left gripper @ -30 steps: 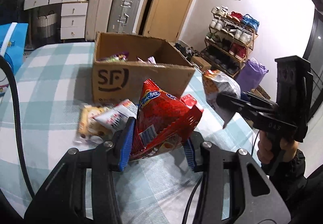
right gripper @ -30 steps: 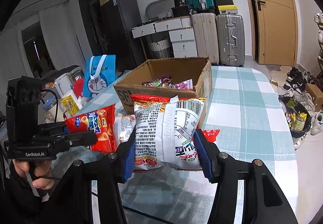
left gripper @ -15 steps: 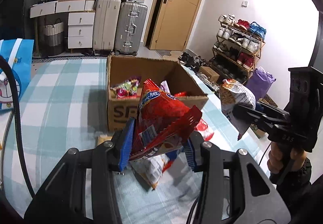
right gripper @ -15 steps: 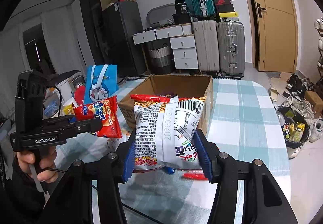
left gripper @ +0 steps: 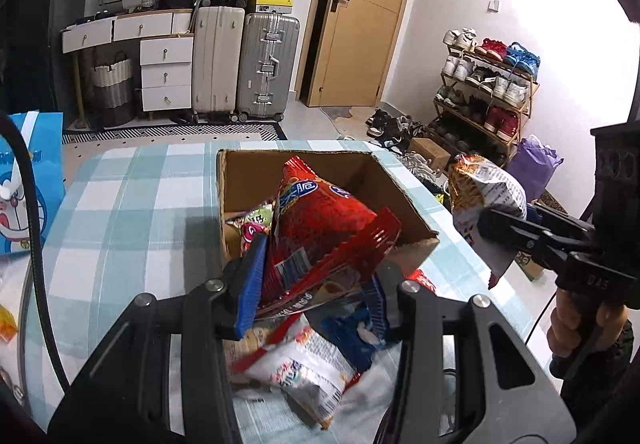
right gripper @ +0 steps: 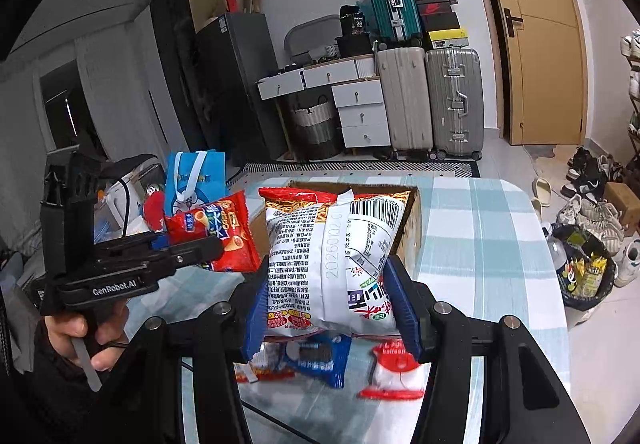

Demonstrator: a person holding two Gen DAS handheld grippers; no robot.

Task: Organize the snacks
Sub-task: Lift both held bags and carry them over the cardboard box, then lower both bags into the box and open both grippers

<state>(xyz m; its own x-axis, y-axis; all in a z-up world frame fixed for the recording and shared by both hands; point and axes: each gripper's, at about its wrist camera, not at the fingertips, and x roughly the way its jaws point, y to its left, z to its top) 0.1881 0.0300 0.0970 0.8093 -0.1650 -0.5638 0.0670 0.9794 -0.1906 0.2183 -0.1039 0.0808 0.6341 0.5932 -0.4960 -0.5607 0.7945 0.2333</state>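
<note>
My left gripper (left gripper: 316,284) is shut on a red snack bag (left gripper: 320,228) and holds it above the near edge of the open cardboard box (left gripper: 404,196). The same red bag (right gripper: 218,230) shows in the right wrist view. My right gripper (right gripper: 332,304) is shut on a white and orange snack bag (right gripper: 332,256), held in the air in front of the box (right gripper: 414,220); this bag also shows at the right of the left wrist view (left gripper: 484,192). The box holds a few snack packets (left gripper: 252,224).
Loose snacks lie on the checked tablecloth (left gripper: 132,212) below the grippers: a white packet (left gripper: 304,372), a blue packet (right gripper: 316,358) and a red and white packet (right gripper: 394,372). A blue cartoon bag (left gripper: 24,180) stands at the table's left. Suitcases (left gripper: 244,60) and a shoe rack (left gripper: 488,84) stand beyond.
Both grippers have risen and moved toward the box with their bags held. The box interior and the loose snacks below now show more from above.
</note>
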